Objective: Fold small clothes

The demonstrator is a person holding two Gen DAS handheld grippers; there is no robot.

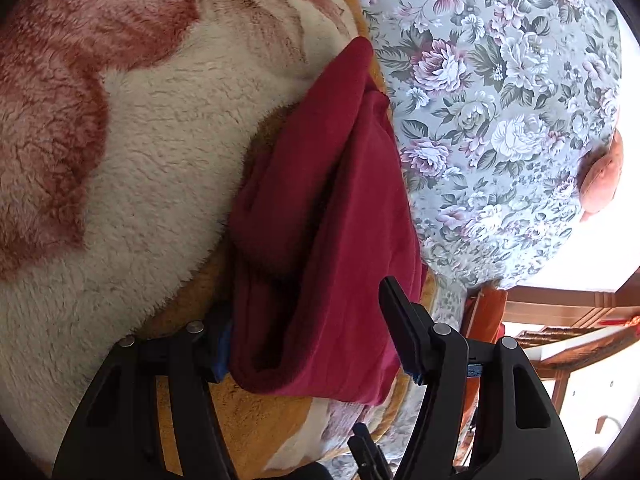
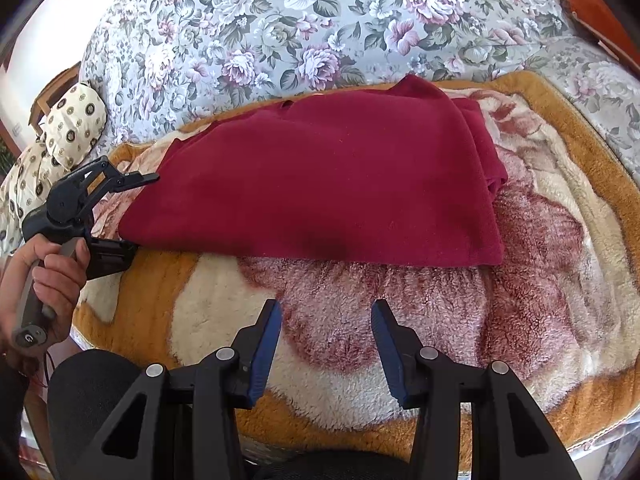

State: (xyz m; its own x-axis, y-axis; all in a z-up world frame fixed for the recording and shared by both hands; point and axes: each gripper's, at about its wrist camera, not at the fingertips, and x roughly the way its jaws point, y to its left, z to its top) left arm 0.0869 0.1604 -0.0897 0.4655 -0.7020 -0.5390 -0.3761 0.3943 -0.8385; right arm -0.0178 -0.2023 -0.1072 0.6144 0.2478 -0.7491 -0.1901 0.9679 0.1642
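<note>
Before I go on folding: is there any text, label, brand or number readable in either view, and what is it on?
"G": a single pale mark on the butt end of the left gripper's handle, seen from the right wrist view.
Red garment: no tag or print visible.
Fleece blanket and floral bedspread: patterns only, no text.

Two wrist fisheyes, one close in and one set back.

The left view sat almost on the red cloth (image 1: 320, 216), looking along its length across the blanket (image 1: 140, 184) toward the floral sheet (image 1: 500, 80). The right view faced the cloth (image 2: 320, 188) broadside from farther back, low over the blanket (image 2: 400, 320), with the left gripper (image 2: 120, 184) at its left edge. Both shared cloth, blanket and sheet.
</note>
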